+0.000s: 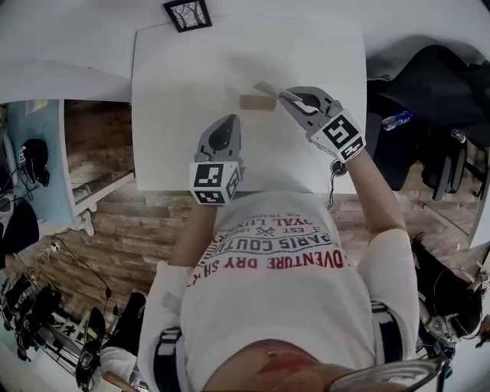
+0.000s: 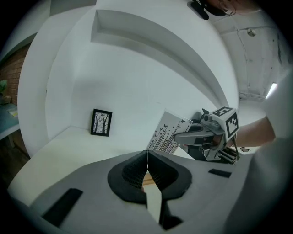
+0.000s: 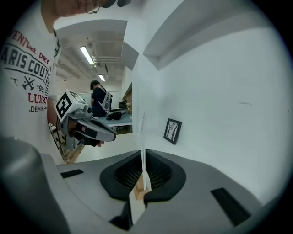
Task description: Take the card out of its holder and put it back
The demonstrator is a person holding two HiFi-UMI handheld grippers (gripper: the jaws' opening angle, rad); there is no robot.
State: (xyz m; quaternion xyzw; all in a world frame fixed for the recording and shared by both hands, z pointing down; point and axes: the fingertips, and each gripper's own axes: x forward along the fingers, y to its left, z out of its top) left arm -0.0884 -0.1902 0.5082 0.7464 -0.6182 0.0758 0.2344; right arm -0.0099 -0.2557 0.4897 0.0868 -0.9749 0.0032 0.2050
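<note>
My right gripper (image 1: 282,96) is shut on a white card (image 1: 266,89) printed with thin dark lines and small butterflies (image 2: 167,132). The card hangs tilted just above the small wooden holder (image 1: 257,102) in the middle of the white table (image 1: 176,76). In the right gripper view the card (image 3: 142,146) runs edge-on between the jaws, with the holder (image 3: 138,190) right below. Its lower edge is hidden, so I cannot tell whether it touches the holder. My left gripper (image 1: 227,120) hovers nearer the table's front edge, jaws shut and empty (image 2: 147,167).
A small black-framed picture of trees (image 1: 187,14) stands at the table's far edge against the white wall. The person's torso is close to the front edge. Bags and gear lie on the floor on both sides, and another person stands far off in the room (image 3: 98,98).
</note>
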